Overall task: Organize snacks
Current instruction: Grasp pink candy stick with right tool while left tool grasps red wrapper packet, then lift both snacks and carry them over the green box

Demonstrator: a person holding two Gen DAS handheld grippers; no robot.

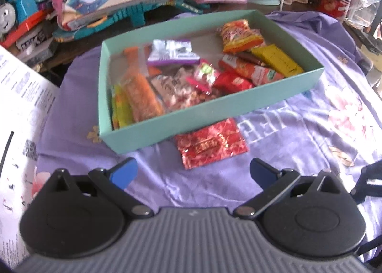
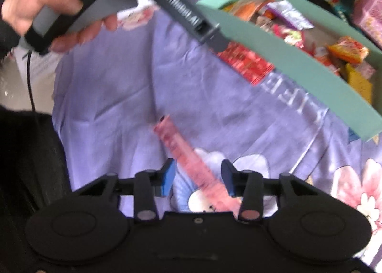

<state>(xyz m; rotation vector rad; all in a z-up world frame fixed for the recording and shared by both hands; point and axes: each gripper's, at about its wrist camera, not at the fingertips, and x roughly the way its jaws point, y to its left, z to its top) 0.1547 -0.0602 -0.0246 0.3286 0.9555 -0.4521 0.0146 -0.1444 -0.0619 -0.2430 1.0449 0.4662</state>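
A lilac bedsheet (image 1: 310,129) printed with flowers and pale lettering is covering the surface you are working over, with toys and boxes crowding the far edge. On it is sitting the teal cardboard box (image 1: 214,110), already holding a jumble of packets. Your left gripper (image 1: 193,172) is hovering with its jaws spread wide and nothing between them; the red foil snack packet (image 1: 211,145) is lying flat straight ahead of those jaws, just beyond the tips and touching the near wall of the box. Your right gripper (image 2: 197,177) is pointing steeply down with its jaws partly spread, and the pink snack stick (image 2: 191,160) is lying on the sheet between them. Its long axis is running diagonally, from ahead and left of the jaws back toward the right finger (image 2: 228,177), whose pad it seems to be nearly brushing, while a clear gap is showing on the left pad's side; the blur is hiding whether either pad is pressing. So you are probably needing to twist the right wrist, so that the pads meet the stick's long sides squarely. The right hand is the nearer one for the stick, the left for the red packet.
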